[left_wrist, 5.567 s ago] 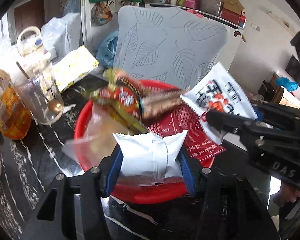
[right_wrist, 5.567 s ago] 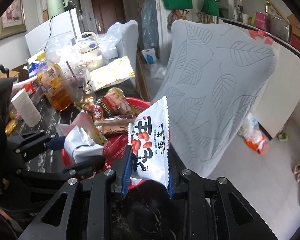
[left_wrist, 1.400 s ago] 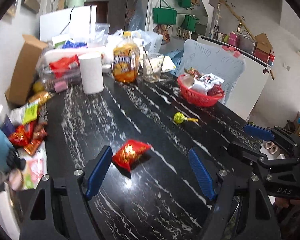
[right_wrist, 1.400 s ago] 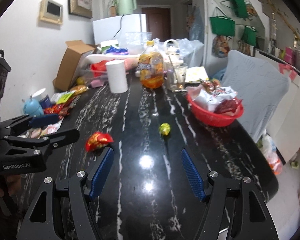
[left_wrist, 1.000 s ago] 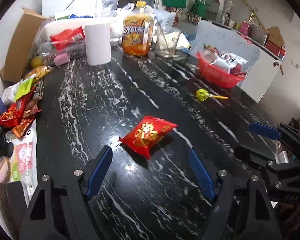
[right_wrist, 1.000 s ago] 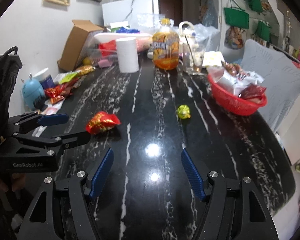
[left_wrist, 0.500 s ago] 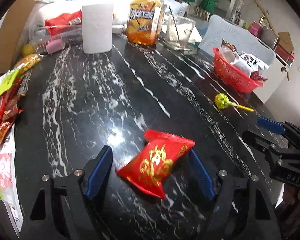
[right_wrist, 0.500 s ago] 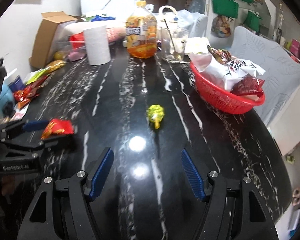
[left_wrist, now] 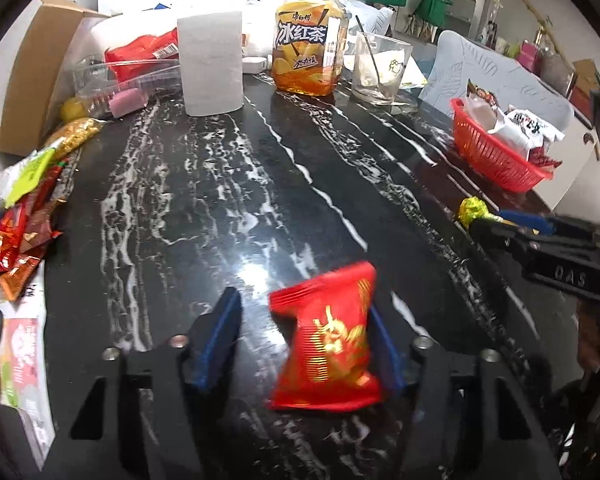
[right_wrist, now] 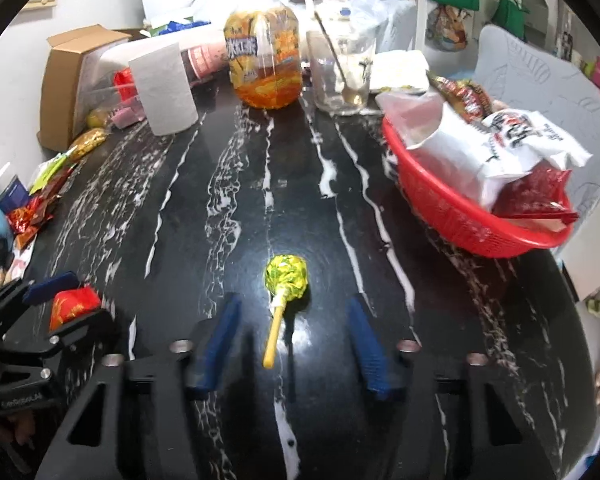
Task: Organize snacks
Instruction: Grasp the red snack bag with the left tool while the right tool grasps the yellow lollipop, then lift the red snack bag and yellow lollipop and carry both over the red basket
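A black table (left_wrist: 228, 184) veined with white carries everything here. At its right edge sits a red basket (right_wrist: 452, 216) heaped with snack packets, among them a white packet (right_wrist: 512, 140) with dark lettering and a dark red one beneath it. Toward the far end stand a large bottle of orange iced tea (left_wrist: 309, 36), a roll of white paper (left_wrist: 211, 63) to its left, and a clear glass (left_wrist: 380, 68) with a spoon in it to its right. A cardboard box (right_wrist: 66, 80) and a loose heap of small wrappers (left_wrist: 20, 216) line the left edge.

The left claw (left_wrist: 306, 344) sits low over the table, its blue jaws closing around a red snack packet (left_wrist: 328, 340) with gold print. The packet lies between them, its right side against the right jaw, while a gap remains on the left, so it is not yet pinched.

The right claw (right_wrist: 294, 344) also has its jaws closing. A lollipop (right_wrist: 286, 276) in a yellow-green wrapper lies on the table between them, stick pointing back toward the camera, clear of both jaws.
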